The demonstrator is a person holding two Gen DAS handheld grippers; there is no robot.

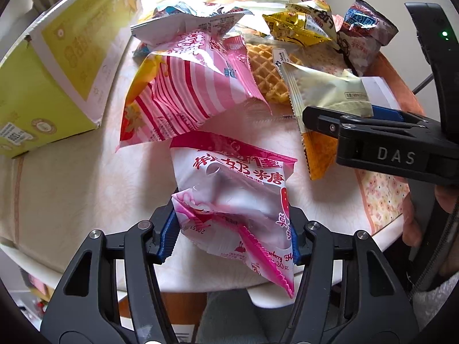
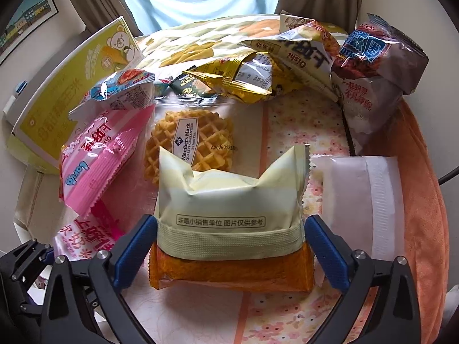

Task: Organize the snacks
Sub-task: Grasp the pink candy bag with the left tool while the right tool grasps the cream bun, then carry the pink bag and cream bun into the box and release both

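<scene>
Sorting barely begun: left gripper [image 1: 233, 238] clamps a pink-and-white candy packet [image 1: 235, 197], while the right gripper [image 2: 229, 246] straddles, wide open, a cream-and-orange pouch [image 2: 229, 209], with the snack heap [image 2: 252, 66] at twelve o'clock.

pink-white candy packet [image 1: 232, 197] | crumpled | cream-orange packet [image 2: 229, 209] | flat on table

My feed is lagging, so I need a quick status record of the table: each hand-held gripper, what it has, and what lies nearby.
left hand-held gripper: shut on the pink-and-white candy packet
right hand-held gripper: open, pads astride the cream-and-orange packet, not pressing it
waffle in clear wrap: behind the cream-and-orange packet, partly under it
pink striped bag: beyond the candy packet
yellow box: at the table's left edge
white pouch: right of the cream-and-orange packet
</scene>
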